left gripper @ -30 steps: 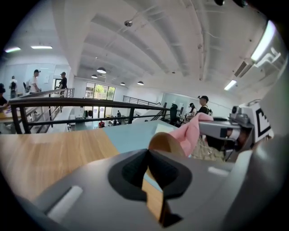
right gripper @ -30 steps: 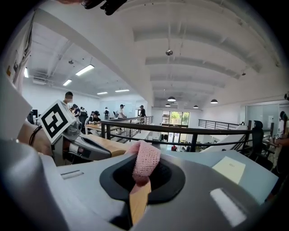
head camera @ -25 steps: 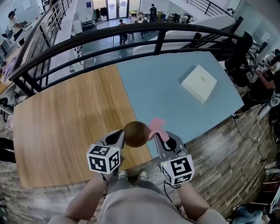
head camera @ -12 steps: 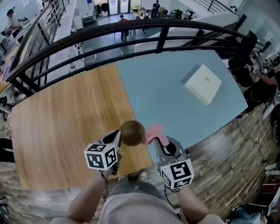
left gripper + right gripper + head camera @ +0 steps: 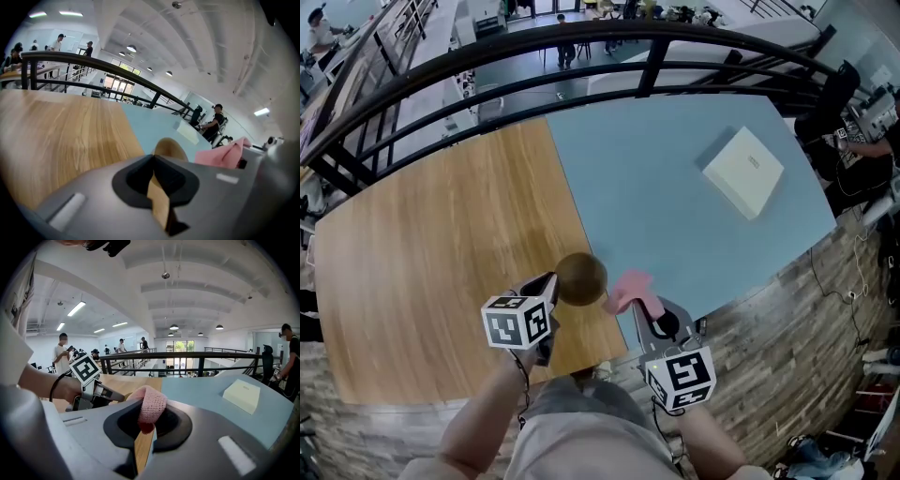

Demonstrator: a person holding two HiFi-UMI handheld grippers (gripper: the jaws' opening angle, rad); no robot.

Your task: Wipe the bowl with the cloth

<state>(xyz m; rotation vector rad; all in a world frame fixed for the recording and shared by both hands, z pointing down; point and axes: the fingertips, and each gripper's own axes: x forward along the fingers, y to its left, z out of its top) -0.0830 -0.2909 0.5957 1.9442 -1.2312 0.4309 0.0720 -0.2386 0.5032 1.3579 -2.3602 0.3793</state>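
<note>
A brown wooden bowl [image 5: 579, 278] hangs over the seam where the wooden table half [image 5: 431, 253] meets the blue half [image 5: 666, 197]. My left gripper [image 5: 551, 288] is shut on its rim; in the left gripper view the bowl [image 5: 169, 148] rises just past the closed jaws [image 5: 157, 190]. My right gripper [image 5: 645, 302] is shut on a pink cloth [image 5: 628, 285], which lies right beside the bowl. In the right gripper view the cloth [image 5: 149, 405] bulges up out of the jaws [image 5: 143, 430], and the left gripper's marker cube [image 5: 86, 369] shows to the left.
A flat white box [image 5: 743, 172] lies on the blue half at the far right. A black curved railing [image 5: 581, 56] runs behind the table, with a lower floor beyond. The table's front edge [image 5: 609, 352] is close under my grippers. People stand off to the right [image 5: 289, 357].
Both grippers have sunk toward the table and drifted a little left, carrying the bowl and the cloth with them. Both grips are unchanged.
</note>
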